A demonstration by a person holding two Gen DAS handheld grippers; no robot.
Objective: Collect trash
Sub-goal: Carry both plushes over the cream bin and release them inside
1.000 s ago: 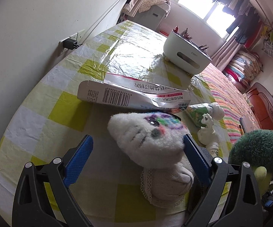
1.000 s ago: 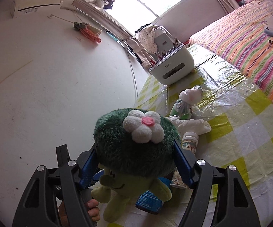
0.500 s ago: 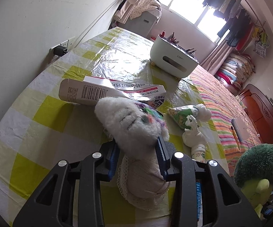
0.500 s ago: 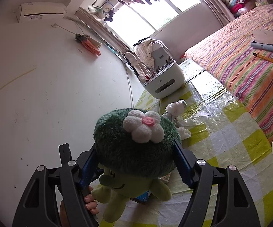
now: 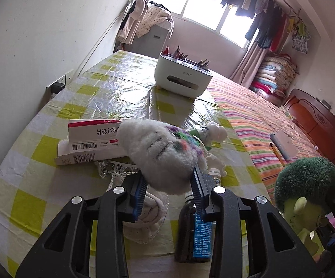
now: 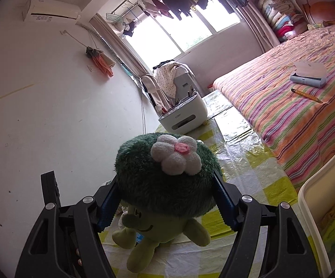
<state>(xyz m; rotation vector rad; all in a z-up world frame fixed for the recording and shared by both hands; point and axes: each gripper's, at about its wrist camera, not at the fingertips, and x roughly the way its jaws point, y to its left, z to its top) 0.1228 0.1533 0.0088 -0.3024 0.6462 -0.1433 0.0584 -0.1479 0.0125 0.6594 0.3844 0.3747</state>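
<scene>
While each gripper clamps a plush, the white bin [image 6: 316, 185] borders the table [image 6: 248, 162].

You see a bright window [image 6: 179, 34]: clothes hanging across it, striped bed [image 6: 295, 106] right, white wall [image 6: 40, 104] left.

Cartons [image 5: 91, 143] lie before the organizer [image 5: 182, 78] on table [image 5: 111, 92].

Left tongs [image 5: 169, 186] and right tongs [image 6: 165, 202] both clamped, raised
</scene>
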